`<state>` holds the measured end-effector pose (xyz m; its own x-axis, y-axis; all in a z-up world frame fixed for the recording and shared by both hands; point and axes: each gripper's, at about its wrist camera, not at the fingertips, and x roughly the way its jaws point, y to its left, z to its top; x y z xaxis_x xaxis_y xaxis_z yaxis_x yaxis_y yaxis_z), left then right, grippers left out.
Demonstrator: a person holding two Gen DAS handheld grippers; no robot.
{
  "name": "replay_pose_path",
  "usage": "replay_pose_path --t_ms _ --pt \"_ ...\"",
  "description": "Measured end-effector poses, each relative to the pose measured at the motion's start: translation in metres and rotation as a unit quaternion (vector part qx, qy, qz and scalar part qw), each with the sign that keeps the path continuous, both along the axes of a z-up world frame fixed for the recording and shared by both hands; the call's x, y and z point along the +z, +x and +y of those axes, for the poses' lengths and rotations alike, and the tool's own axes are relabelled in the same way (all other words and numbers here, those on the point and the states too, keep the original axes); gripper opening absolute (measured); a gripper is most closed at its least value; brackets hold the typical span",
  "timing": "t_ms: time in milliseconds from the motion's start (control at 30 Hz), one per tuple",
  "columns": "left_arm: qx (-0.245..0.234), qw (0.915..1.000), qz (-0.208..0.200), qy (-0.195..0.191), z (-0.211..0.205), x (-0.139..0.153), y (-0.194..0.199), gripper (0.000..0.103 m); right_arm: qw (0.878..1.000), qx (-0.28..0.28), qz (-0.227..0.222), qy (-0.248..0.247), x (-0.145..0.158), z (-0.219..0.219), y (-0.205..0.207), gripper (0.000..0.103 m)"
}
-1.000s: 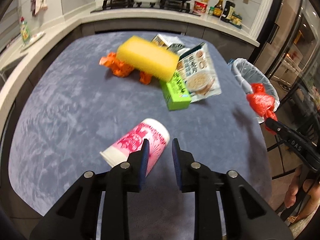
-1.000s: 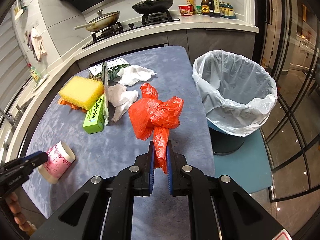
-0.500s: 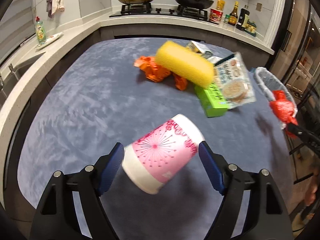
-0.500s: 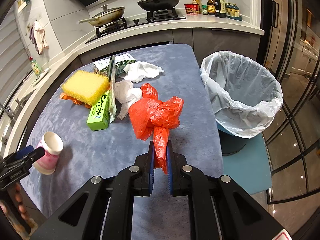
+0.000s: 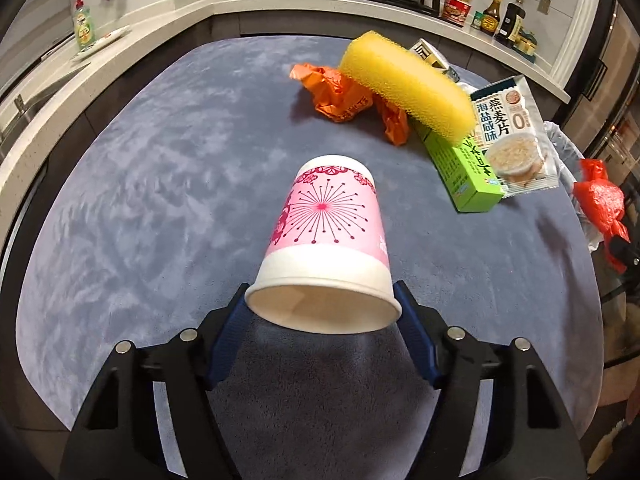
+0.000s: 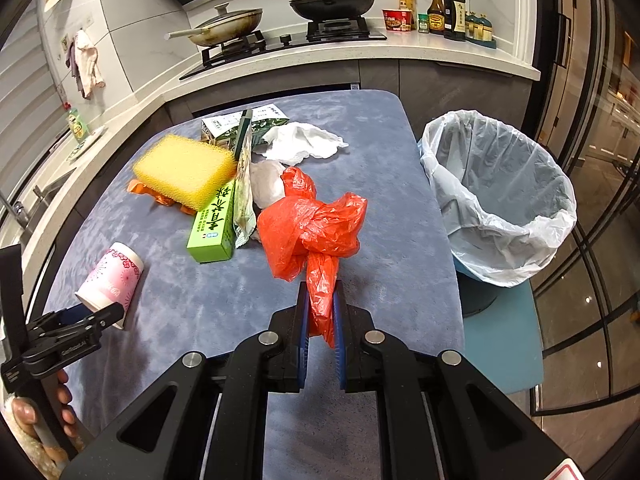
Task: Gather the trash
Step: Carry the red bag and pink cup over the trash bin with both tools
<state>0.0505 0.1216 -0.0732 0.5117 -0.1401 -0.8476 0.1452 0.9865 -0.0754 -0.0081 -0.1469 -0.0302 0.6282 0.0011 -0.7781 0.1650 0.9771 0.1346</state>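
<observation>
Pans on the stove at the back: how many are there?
2. A lidded frying pan sits on the left burner, and a dark lidded wok sits on the right burner of the stove. Nothing seems to hide a third.

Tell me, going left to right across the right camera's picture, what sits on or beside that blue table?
Pink paper cup in the left tongs → yellow sponge → green box → orange plastic bag pinched in the right tongs → lined trash bin beside the table.
</observation>
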Motion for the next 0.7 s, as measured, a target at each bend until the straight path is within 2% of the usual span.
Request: replay_pose_path --t_ms 200,433,600,700 --pt "-0.009 0.9997 -0.022 0.007 -0.007 0.015 -0.005 0.064 1.0 -0.004 -0.003 0.001 0.002 -0.002 -0.001 0.01" --pt "-0.046 0.9973 -0.055 -0.02 -0.034 0.06 -0.02 0.063 1.0 -0.012 -0.018 -0.001 0.01 -0.011 -0.01 0.01" --pt "-0.104 0.991 -0.076 -0.037 -0.08 0.085 -0.025 0.063 0.999 -0.039 -0.032 0.003 0.017 -0.037 -0.016 0.01" --pt "-0.152 0.9831 -0.093 -0.042 -0.124 0.099 -0.024 0.063 0.997 -0.063 -0.039 0.006 0.019 -0.062 -0.02 0.01"
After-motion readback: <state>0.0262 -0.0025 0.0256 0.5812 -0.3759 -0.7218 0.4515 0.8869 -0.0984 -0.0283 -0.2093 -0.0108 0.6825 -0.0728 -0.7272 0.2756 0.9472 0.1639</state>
